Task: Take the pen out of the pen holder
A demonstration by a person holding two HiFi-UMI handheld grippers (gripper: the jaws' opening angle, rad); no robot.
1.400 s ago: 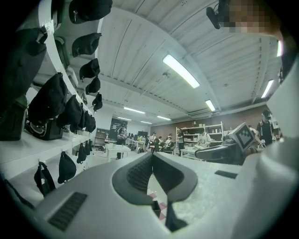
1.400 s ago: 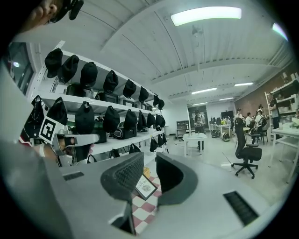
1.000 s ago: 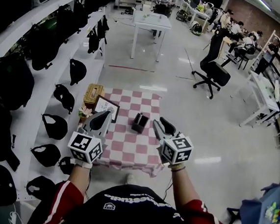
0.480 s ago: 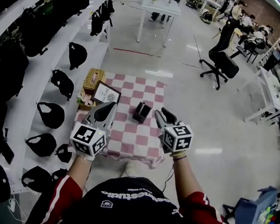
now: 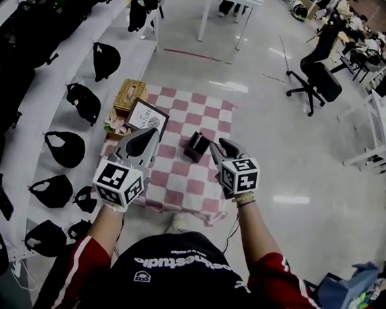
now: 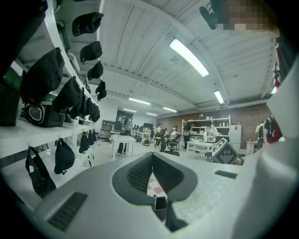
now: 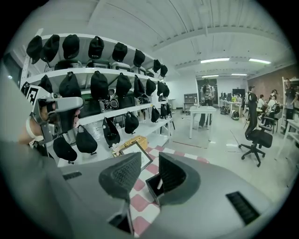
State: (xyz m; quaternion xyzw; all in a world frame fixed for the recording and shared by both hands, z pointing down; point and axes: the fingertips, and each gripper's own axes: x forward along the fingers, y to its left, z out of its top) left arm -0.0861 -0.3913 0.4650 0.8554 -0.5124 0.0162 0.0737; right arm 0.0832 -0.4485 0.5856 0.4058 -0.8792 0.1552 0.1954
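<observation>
A black, square pen holder [image 5: 196, 146] stands upright on a pink-and-white checked cloth [image 5: 176, 186], near the cloth's middle. In the right gripper view a white pen [image 7: 160, 183] leans inside the pen holder [image 7: 152, 187], still in it. The right gripper [image 5: 217, 146] hangs just to the right of the holder and points down toward it. Its jaws have just been closing a little but stand spread wide. The holder shows through the gap beyond the tips, and neither pad touches it. The left gripper [image 5: 147, 138] hovers to the left of the holder, well clear of it. In its own view the left gripper [image 6: 152, 154] has its jaw tips pressed together, with nothing between them and only a sliver of cloth showing below. Left of the holder and a little beyond it, a framed picture [image 5: 146, 119] leans at the cloth's edge. A wicker box [image 5: 130, 95] sits farther off behind the picture. Farther left of the holder run white shelves [image 5: 32, 128] hung with black caps [image 5: 64, 148]. Well beyond the holder to the right, a black office chair [image 5: 320, 80] stands on the pale floor.
</observation>
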